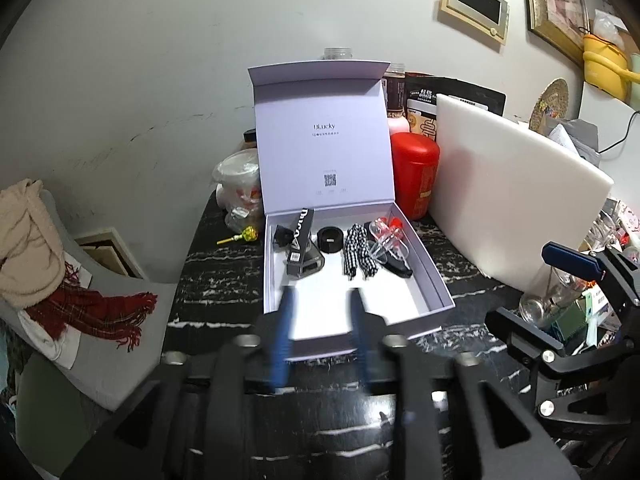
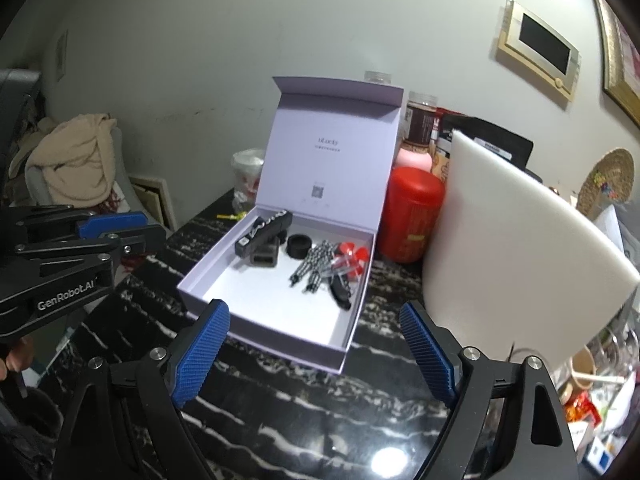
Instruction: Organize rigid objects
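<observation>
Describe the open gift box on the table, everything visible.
The gift box is pale lilac card, rigid-looking, with a white floor. Its hinged lid stands upright, printed with a small logo and QR code. It sits flat on the black marbled table, and its lid stands before the red canister. Small items cluster at the back; the front is bare.

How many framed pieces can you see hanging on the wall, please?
2: a cream frame with a dark centre at upper right, and a gold-framed picture right of it, cut by the image edge. More may hang out of view.
</observation>
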A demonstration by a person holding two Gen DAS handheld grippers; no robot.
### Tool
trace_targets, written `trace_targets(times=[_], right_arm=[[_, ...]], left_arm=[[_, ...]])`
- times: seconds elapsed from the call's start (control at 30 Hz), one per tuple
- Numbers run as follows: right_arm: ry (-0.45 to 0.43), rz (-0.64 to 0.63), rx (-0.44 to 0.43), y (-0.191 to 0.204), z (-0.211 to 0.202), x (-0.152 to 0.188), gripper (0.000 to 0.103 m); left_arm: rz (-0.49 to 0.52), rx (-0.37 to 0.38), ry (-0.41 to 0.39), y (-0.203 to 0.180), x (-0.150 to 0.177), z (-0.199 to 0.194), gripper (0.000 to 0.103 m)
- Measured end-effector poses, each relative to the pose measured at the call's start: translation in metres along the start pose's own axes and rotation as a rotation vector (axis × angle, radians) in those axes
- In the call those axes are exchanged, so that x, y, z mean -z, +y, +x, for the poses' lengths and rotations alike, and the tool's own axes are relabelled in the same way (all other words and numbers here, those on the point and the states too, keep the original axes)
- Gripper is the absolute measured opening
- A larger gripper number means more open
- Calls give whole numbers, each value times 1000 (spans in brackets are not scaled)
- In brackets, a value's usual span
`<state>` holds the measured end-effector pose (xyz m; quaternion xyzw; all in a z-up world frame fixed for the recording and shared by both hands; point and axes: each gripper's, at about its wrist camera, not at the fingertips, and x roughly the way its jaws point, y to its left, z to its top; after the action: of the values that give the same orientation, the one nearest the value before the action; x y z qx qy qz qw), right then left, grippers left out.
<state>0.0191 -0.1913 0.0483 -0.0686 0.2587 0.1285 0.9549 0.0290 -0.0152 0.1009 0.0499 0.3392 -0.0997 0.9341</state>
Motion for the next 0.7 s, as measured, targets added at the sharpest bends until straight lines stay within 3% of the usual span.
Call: trace_targets(times=[0.07, 0.1, 0.47, 0.7], right_arm=[[7, 8, -1, 1, -1, 4, 88], [10, 12, -2, 2, -1, 6, 88], [53, 12, -4, 9, 4, 22, 88], [51, 18, 0, 10, 1, 23, 88]], left_arm=[[-6, 7, -17, 1, 5, -4, 96], [-14, 7, -36, 2, 8, -7, 103], [-45, -17, 44, 12, 33, 2, 103], [-56, -21, 44, 16, 36, 0, 103]])
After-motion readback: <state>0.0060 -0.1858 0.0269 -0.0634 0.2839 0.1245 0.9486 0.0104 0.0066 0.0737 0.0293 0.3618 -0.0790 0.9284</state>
